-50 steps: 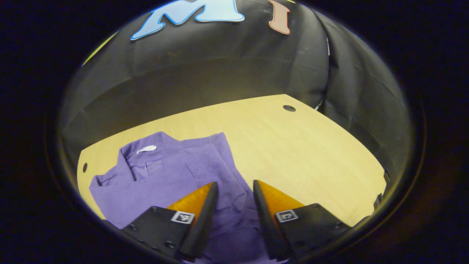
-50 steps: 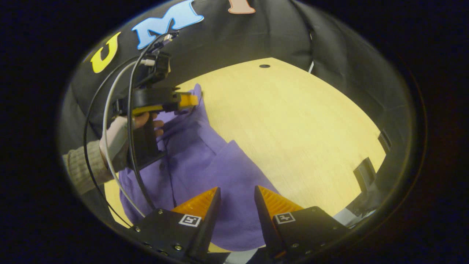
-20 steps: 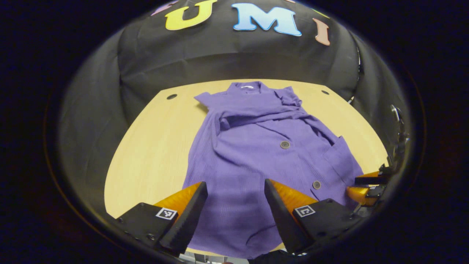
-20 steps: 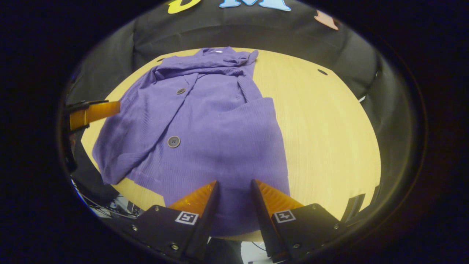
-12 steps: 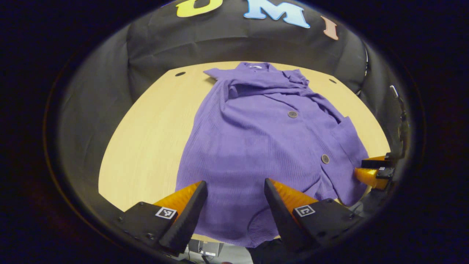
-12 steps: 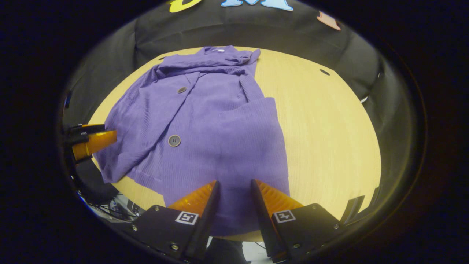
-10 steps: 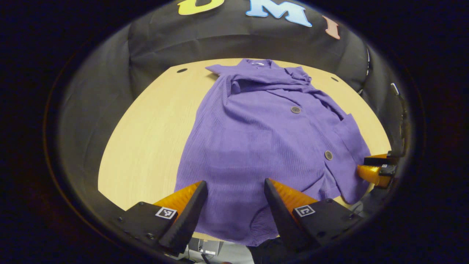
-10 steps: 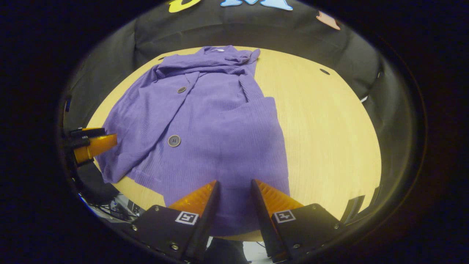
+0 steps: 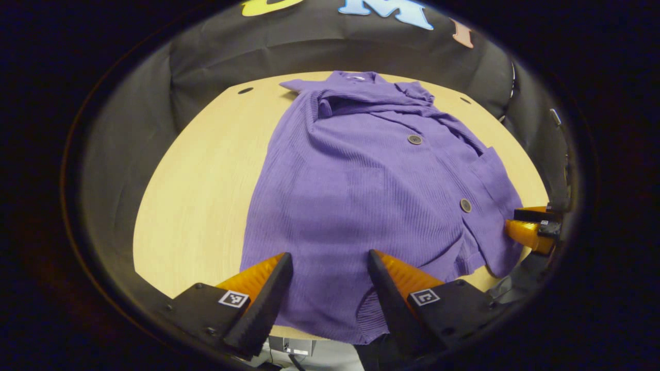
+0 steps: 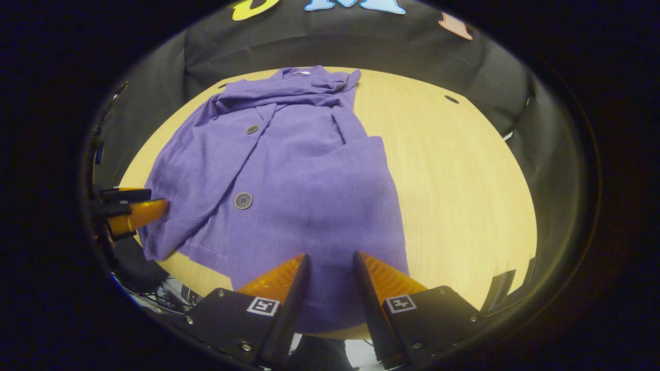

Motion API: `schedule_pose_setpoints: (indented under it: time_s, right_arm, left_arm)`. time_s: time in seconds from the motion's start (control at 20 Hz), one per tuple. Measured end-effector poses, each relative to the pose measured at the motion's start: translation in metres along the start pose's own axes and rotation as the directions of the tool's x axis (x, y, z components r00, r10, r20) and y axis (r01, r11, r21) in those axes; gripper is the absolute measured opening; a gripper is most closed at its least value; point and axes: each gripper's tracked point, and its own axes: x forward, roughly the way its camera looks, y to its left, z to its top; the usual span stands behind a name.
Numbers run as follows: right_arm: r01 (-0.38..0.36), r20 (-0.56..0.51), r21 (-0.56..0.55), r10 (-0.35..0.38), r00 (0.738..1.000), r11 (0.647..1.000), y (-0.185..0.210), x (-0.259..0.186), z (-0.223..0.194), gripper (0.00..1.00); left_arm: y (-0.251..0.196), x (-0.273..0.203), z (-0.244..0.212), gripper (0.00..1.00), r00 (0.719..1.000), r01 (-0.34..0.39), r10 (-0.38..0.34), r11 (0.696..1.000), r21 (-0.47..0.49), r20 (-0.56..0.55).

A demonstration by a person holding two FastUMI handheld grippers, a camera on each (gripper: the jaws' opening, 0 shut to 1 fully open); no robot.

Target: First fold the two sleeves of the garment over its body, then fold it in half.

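Observation:
A purple buttoned cardigan (image 9: pixel 371 180) lies flat on the wooden table (image 9: pixel 196 196), collar at the far end and hem at the near edge. Its sleeves lie folded across the body near the collar. My left gripper (image 9: pixel 326 255) hovers open over the left part of the hem, cloth showing between its fingers. In the right gripper view the cardigan (image 10: pixel 299 170) spreads from the collar down to my right gripper (image 10: pixel 329 255), which stands open with a narrower gap over the right part of the hem. Each gripper sees the other beside the hem: right gripper (image 9: pixel 513 222), left gripper (image 10: pixel 150 203).
Bare table (image 10: pixel 464 196) stretches right of the garment, with a small round hole (image 10: pixel 451 99) near the far corner and another hole (image 9: pixel 245 90) at the far left. The hem hangs slightly over the table's near edge. Black cloth walls surround the table.
Both grippers have come back from the collar end to the near hem. In the last half second the left gripper has dropped a little closer to the hem; the garment lies unchanged.

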Motion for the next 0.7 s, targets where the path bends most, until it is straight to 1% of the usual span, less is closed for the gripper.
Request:
schedule_pose_setpoints:
  time_s: [0.05,0.1,0.15,0.2,0.25,0.3,0.35,0.4,0.45,0.5,0.6,0.7]
  right_arm:
    - [-0.003,0.001,-0.005,0.003,1.0,1.0,0.0,0.001,0.001,0.61]
    - [-0.005,0.004,-0.018,0.005,1.0,1.0,0.001,0.001,-0.001,0.58]
    - [-0.02,0.009,-0.031,0.021,1.0,0.999,0.003,0.0,0.001,0.6]
    - [-0.023,0.018,-0.038,0.023,1.0,0.999,0.005,0.0,-0.001,0.61]
    - [-0.026,0.02,-0.048,0.027,0.999,0.998,0.005,0.002,-0.001,0.49]
    - [-0.025,0.014,-0.05,0.025,1.0,0.998,0.004,0.003,-0.002,0.5]
    - [-0.057,0.031,-0.015,0.057,0.998,0.998,0.01,0.0,0.003,0.49]
    - [-0.045,0.031,0.029,0.044,0.999,0.999,0.012,0.0,0.0,0.26]
    - [-0.037,0.021,0.028,0.037,0.999,0.999,0.01,0.002,0.003,0.04]
    - [-0.033,0.01,0.005,0.032,0.999,0.999,0.01,0.002,0.003,0.04]
    - [-0.037,0.013,-0.006,0.038,0.999,0.999,0.01,0.001,0.009,0.04]
    - [-0.042,0.019,0.019,0.042,0.999,0.999,0.011,0.001,0.009,0.02]
  left_arm:
    - [-0.002,0.0,0.002,0.95,1.0,0.004,-0.004,1.0,-0.003,0.015]
    - [-0.005,0.002,0.004,0.9,1.0,0.007,-0.007,1.0,-0.002,0.029]
    - [-0.008,0.002,0.005,0.8,0.999,0.013,-0.014,1.0,0.005,0.041]
    - [-0.014,0.003,0.006,0.76,0.998,0.024,-0.025,1.0,0.007,0.055]
    - [-0.019,0.003,0.01,0.61,0.997,0.037,-0.036,0.999,-0.006,0.068]
    - [-0.022,0.004,0.012,0.4,0.996,0.041,-0.038,0.999,-0.033,0.082]
    - [-0.022,0.006,0.014,0.19,0.997,0.028,-0.024,0.998,-0.052,0.079]
    - [-0.021,0.006,0.013,0.18,0.997,0.025,-0.021,0.998,-0.06,0.079]
    - [-0.022,0.007,0.012,0.13,0.997,0.019,-0.012,0.996,-0.082,0.078]
    - [-0.022,0.006,0.014,0.08,0.997,0.02,-0.013,0.996,-0.083,0.079]
    - [-0.022,0.006,0.013,0.08,0.997,0.019,-0.013,0.997,-0.079,0.081]
    - [-0.023,0.007,0.016,0.07,0.996,0.016,-0.01,0.998,-0.058,0.089]
